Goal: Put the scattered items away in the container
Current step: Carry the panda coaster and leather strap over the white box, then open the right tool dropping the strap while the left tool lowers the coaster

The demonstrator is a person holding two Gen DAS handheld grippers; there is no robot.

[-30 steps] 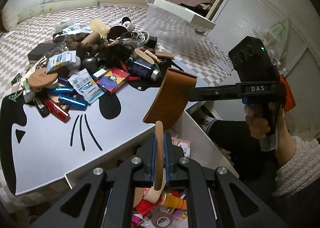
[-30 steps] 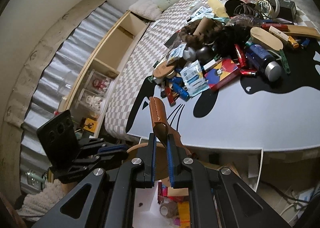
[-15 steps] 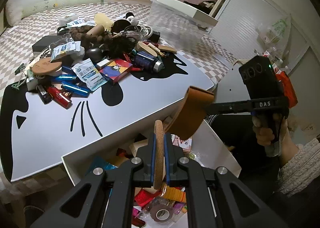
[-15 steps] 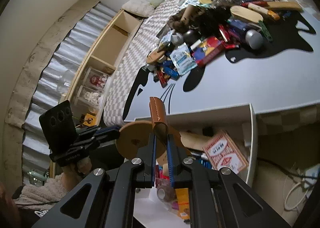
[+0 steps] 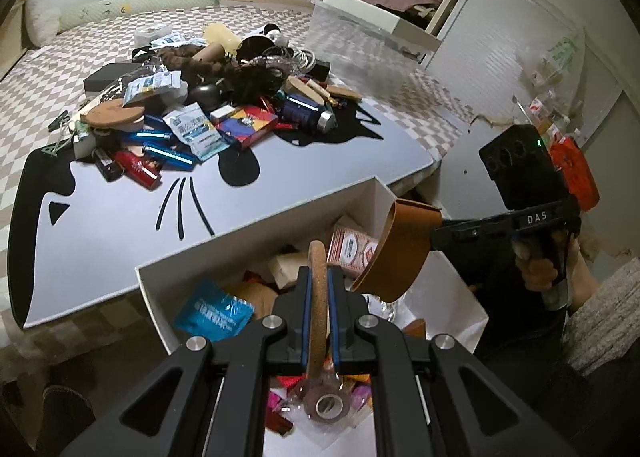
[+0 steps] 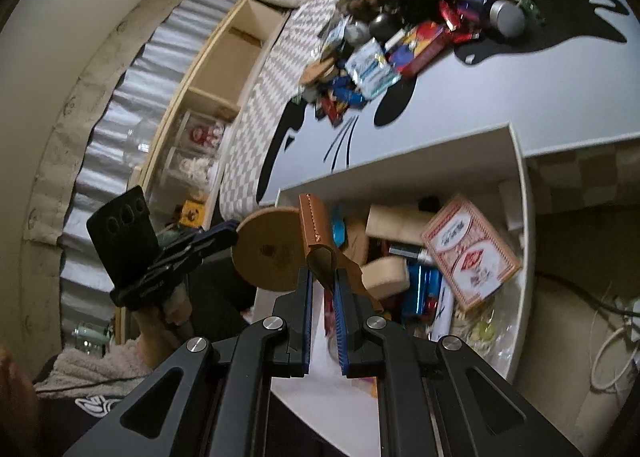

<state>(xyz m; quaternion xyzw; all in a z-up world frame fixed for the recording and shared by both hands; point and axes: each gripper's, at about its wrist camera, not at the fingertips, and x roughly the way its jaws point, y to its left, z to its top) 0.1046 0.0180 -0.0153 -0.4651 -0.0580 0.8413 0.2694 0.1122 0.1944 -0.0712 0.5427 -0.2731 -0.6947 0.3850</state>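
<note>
Left wrist: both grippers now over box (image 5: 256, 253); left gripper (image 5: 319, 289) clamps cork coaster (image 5: 316, 297), right gripper (image 6: 322, 285) leather pouch (image 6: 314, 229).

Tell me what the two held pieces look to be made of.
Round coaster in the left gripper: apparently cork, matte with a speckled grain. Brown sleeve in the right gripper: probably leather or an imitation, smooth tan face with a stitched edge.

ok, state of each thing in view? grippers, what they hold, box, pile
left gripper: shut on cork coaster, edge-on, over the box
right gripper: shut on leather strap, over the box
box: open, partly filled, beside the mat's edge
card pack: closed, lying in the box
pile: on the mat, not yet tidied
</note>
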